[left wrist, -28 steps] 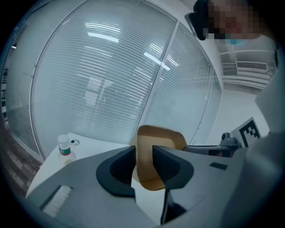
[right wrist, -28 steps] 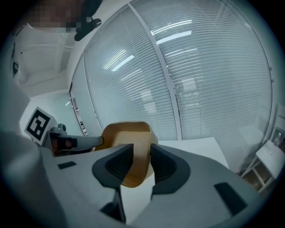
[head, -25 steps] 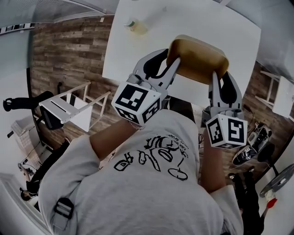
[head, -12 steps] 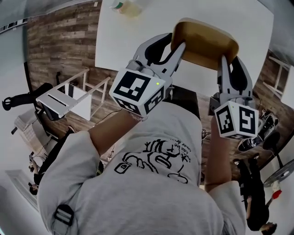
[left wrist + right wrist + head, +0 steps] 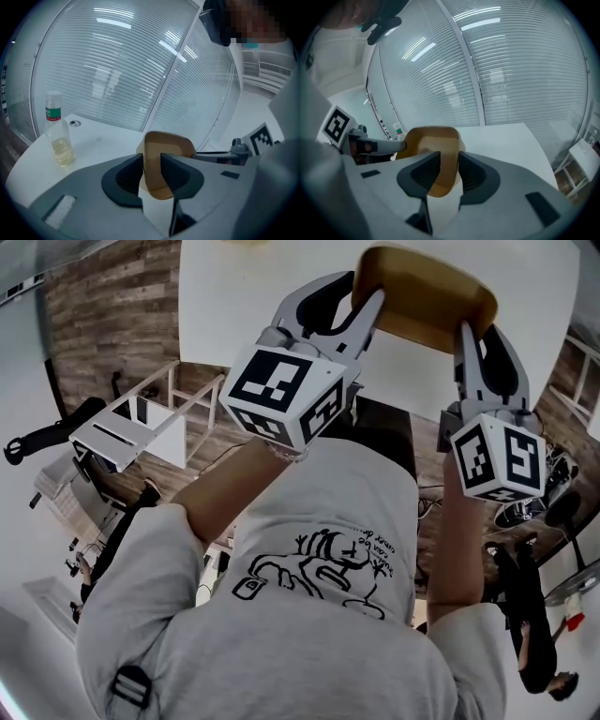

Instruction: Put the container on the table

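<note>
Container (image 5: 427,296), a shallow tan tub, hung at the top centre of the head view over the white table (image 5: 234,324), apparently held at both ends so it would go down level. At the far left of the left gripper view a bottle (image 5: 58,136) stood on the table, well apart from it. The left gripper (image 5: 364,310) had its jaws pinched on the tub's left rim, and the right gripper (image 5: 466,334) clamped the right rim.
</note>
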Tool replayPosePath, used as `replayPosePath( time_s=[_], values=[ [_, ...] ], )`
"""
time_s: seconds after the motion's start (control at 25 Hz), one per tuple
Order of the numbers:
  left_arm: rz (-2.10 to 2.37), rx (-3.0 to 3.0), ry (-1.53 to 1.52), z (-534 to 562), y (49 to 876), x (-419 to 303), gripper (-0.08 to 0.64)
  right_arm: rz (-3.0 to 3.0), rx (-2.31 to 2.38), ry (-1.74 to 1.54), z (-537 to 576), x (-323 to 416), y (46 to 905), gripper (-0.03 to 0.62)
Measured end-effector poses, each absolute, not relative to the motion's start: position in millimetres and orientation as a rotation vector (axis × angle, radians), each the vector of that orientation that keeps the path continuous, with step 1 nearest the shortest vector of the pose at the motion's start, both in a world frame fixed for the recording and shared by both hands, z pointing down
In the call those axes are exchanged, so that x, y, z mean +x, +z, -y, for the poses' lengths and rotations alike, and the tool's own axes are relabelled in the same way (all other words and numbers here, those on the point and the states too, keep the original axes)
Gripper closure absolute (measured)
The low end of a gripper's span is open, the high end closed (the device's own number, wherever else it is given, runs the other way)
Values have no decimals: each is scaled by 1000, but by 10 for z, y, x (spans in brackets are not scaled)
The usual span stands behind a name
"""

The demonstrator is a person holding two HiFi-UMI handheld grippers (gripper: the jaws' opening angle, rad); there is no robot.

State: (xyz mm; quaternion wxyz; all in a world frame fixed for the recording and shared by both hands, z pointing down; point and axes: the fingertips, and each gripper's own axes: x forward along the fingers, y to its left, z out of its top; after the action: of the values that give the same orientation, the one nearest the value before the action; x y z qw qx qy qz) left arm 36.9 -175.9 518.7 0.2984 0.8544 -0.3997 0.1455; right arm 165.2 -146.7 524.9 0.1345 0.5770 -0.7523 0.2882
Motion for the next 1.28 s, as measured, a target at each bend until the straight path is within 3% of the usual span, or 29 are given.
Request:
replayPosePath(
  time_s=[1.28],
  values=[
    [1026,2151,561,1797,6557,359,454,2039,1574,983,1543,1646,6575,503]
  ],
)
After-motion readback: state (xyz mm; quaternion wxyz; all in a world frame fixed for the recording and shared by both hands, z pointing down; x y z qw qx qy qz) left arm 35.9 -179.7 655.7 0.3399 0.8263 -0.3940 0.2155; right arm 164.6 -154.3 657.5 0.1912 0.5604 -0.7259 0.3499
